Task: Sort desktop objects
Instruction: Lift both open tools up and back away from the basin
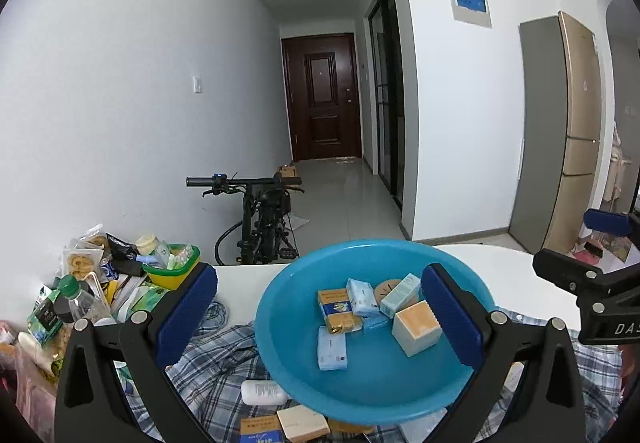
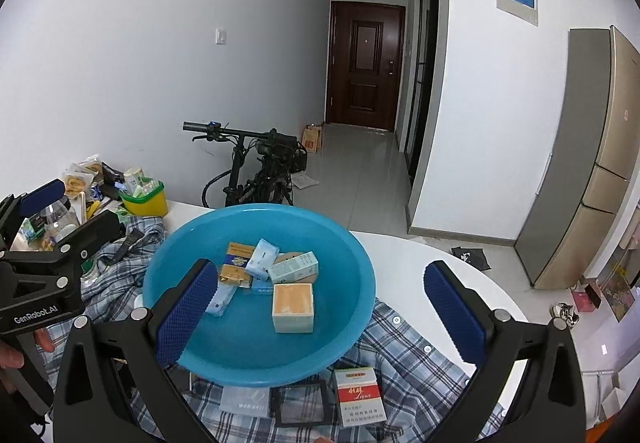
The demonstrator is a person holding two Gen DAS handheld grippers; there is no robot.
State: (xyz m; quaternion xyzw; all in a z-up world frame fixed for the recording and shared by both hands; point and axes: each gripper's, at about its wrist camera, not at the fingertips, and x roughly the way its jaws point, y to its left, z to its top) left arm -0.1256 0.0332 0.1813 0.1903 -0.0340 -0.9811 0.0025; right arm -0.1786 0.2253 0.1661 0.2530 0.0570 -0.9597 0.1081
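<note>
Both jaws spread wide, holding nothing; red-white box (image 2: 359, 396) lies at 6 o'clock of basin (image 2: 352, 243), long axis 12–6, nearest right gripper (image 2: 320, 317); left gripper (image 1: 318, 323) hangs over the basin

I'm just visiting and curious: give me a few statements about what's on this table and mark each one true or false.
1. The blue basin holds several small boxes and packets. True.
2. The right gripper is clamped on a box. False: its fingers are spread wide with nothing between them.
3. A red and white cigarette pack lies on the plaid shirt, outside the basin. True.
4. The basin is turned upside down. False: it sits upright, open side up.
5. The left gripper is open too. True.
6. The cream cube box lies on the shirt. False: it is inside the basin.
</note>
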